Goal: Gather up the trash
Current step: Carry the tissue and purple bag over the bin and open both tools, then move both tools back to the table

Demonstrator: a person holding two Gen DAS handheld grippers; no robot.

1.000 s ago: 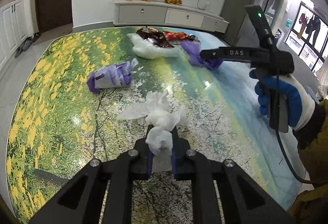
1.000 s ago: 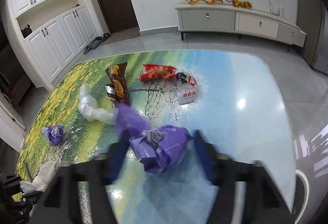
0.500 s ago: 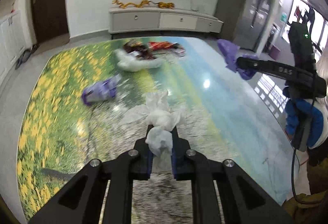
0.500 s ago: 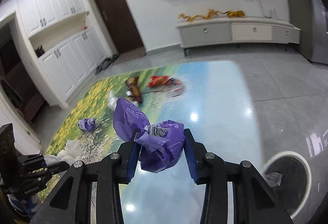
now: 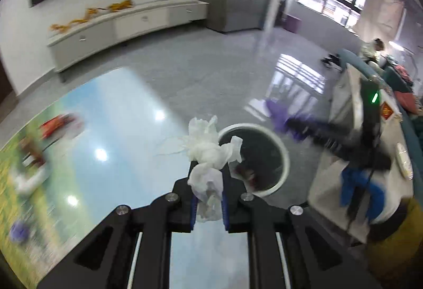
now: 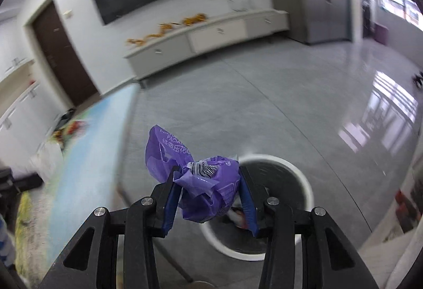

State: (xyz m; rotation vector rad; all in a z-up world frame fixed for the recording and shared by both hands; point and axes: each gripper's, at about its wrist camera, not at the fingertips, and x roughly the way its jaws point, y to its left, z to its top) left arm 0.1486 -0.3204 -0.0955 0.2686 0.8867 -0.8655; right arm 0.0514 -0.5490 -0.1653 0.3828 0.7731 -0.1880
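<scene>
Left wrist view is showing the left tongs pinching a soft, featherlight tissue wad at its bunched base, near the bin. The right tongs are easing apart around a crinkly, slippery purple wrapper, still gripping its crumpled middle above the bin.

On the crumpled purple wrapper clamped in my right gripper I can read white print: "FACIA", cut off at a fold, with a line of Chinese characters just under it that I cannot make out fully. A barcode patch sits on the wrapper's top fold, its digits too small to read. Nothing else around the wrapper is legible.
</scene>
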